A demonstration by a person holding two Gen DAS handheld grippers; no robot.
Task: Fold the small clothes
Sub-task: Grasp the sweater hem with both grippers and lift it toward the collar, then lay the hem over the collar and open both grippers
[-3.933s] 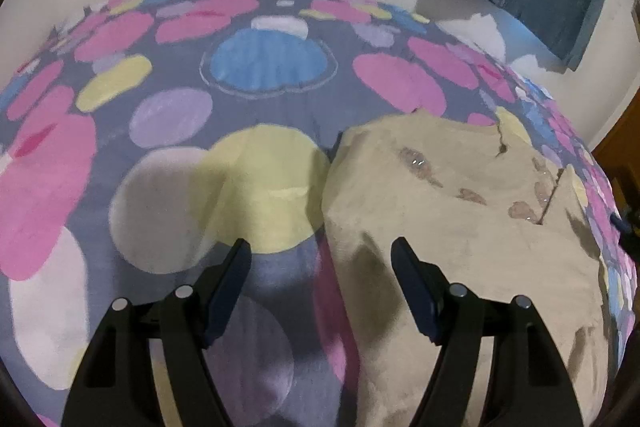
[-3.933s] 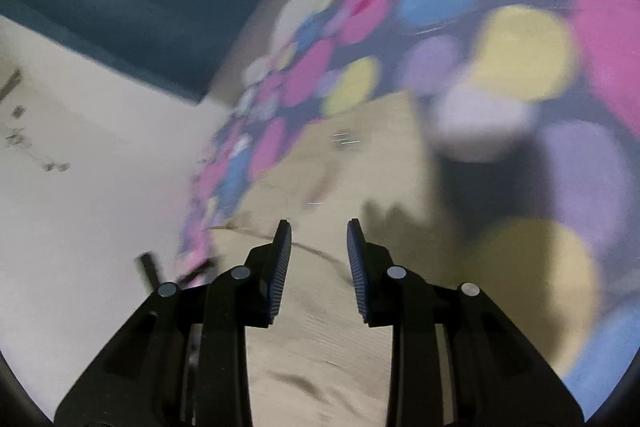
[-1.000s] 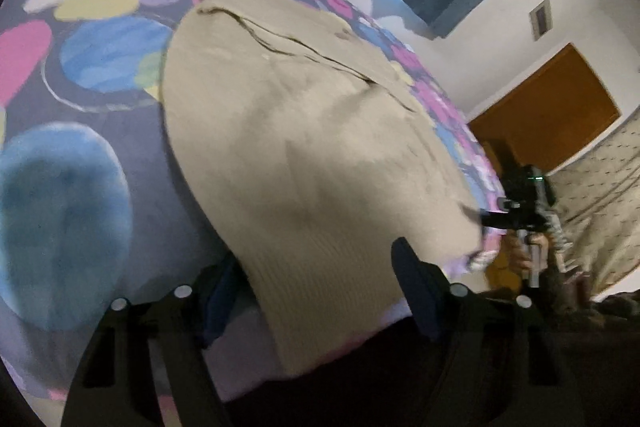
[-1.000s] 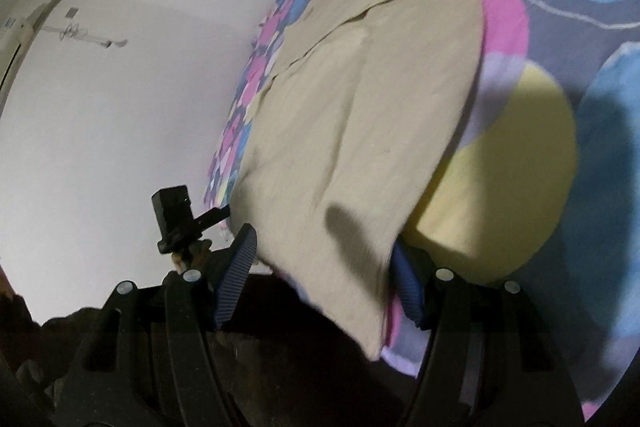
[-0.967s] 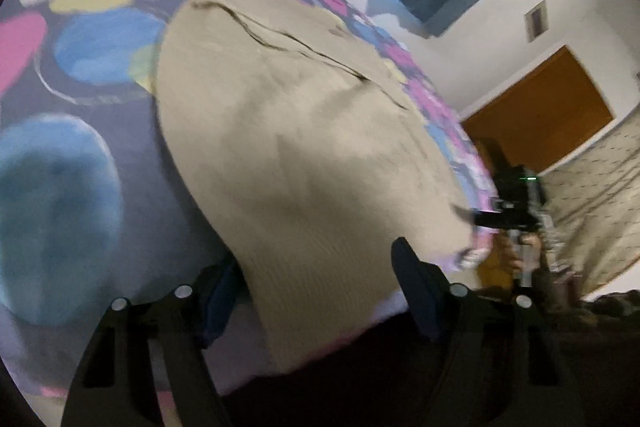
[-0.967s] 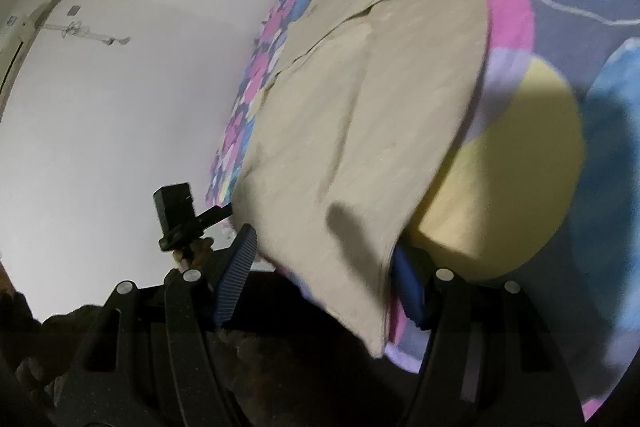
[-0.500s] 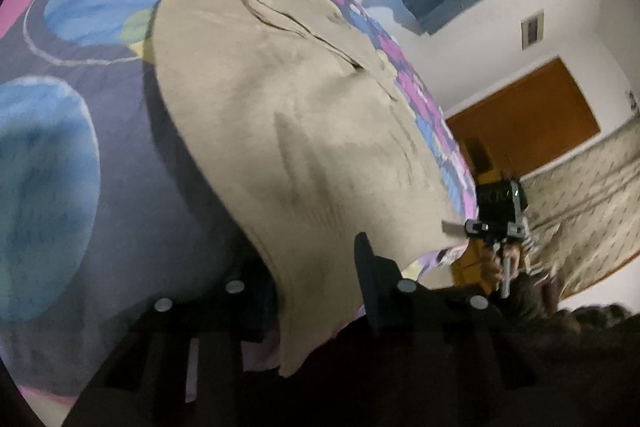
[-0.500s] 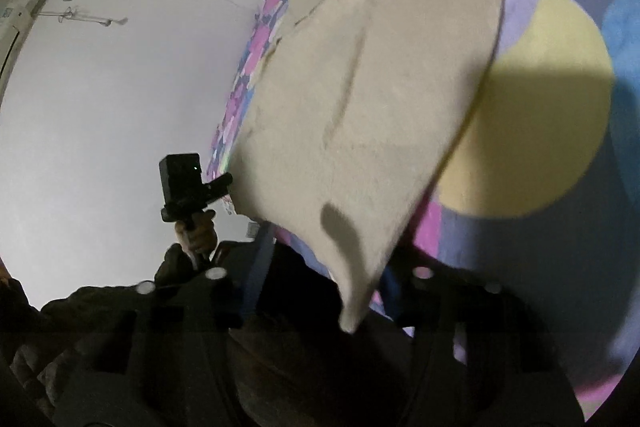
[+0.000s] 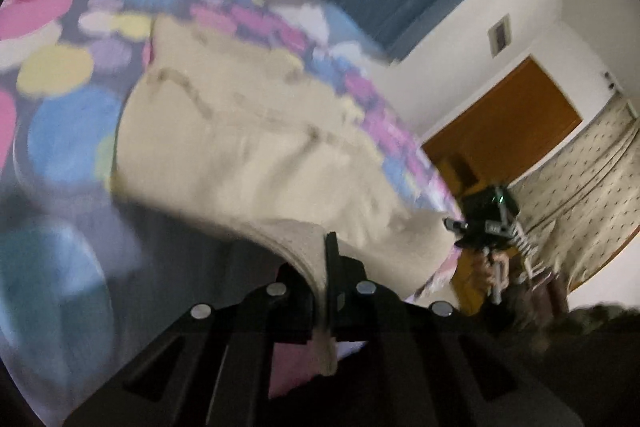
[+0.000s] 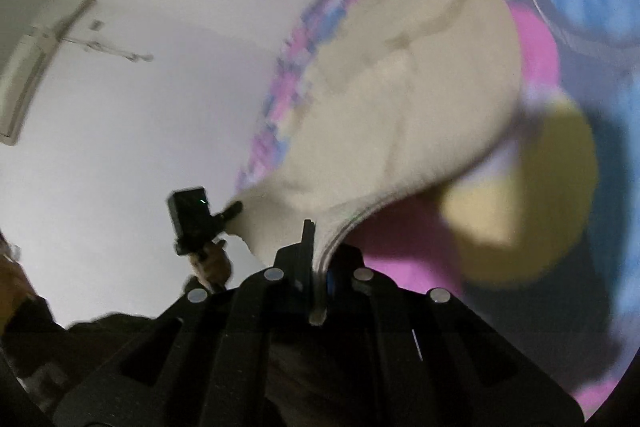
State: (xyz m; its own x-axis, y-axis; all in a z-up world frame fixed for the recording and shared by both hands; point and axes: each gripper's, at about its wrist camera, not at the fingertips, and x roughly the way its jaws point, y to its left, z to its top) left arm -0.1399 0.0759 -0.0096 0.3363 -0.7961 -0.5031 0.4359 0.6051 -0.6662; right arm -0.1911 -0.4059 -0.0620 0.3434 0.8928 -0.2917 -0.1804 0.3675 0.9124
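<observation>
Two handheld black two-finger grippers are each pinching one near corner of a small beige knitted fabric garment (image 9: 256, 155), which is lying on a bed covered by a dark sheet printed with pink, yellow, blue and lilac circles (image 9: 60, 131). The left gripper (image 9: 326, 279) is clenching the hem edge, having just been closing its jaws onto the cloth between them. The right gripper (image 10: 316, 267) is doing the same, its jaws also just closing on the layered hem at the other corner. The garment is stretching directly away from both sets of fingers, its long axis running from the held hem toward the collar end far up the bed. The near edge is arching up off the sheet between the two grips, while the far part is resting flat. Both hands are sitting about equally near their corners, so the fold probably means carrying the hem forward over the body toward the collar
</observation>
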